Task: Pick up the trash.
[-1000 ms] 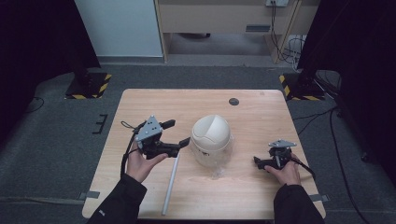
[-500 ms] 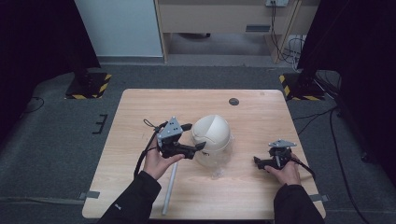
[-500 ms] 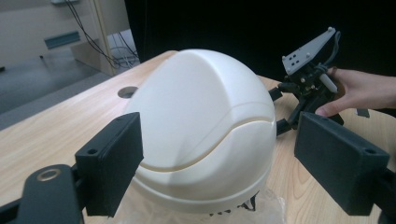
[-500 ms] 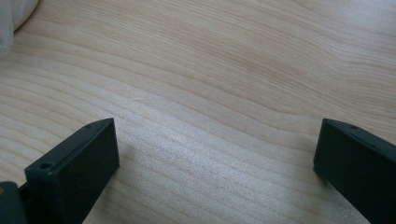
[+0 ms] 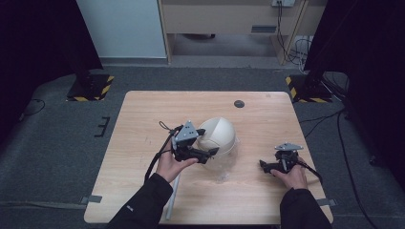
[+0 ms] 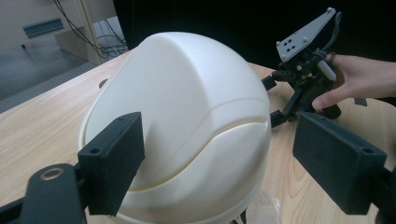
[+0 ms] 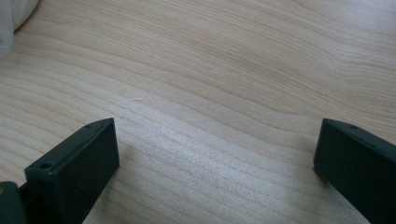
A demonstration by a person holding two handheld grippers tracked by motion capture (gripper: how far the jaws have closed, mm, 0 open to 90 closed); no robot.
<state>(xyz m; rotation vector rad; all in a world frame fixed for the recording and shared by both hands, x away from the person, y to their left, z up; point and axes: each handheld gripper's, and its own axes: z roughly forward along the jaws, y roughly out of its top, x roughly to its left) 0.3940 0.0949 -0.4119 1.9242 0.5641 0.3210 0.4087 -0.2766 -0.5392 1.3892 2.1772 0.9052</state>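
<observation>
Dome [image 5: 217, 136] sits mid-table, slightly toward the near edge, clear plastic [image 5: 224, 171] just in front of it. Left gripper [image 5: 206, 153] at the dome's left side, jaws wide apart, straddling it, not clamped. Right gripper [image 5: 263, 165] rests on the table [image 5: 143, 114] near the right edge, jaws spread, nothing between. Grey rod [image 5: 171, 198] lies by the near edge.

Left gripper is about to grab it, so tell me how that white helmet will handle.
The helmet looks like a rigid, smooth dome, so the jaws may slip on its curve. Hollow-looking, probably light for its size. Its rounded shell may rock on the table if the left gripper pushes it.
</observation>
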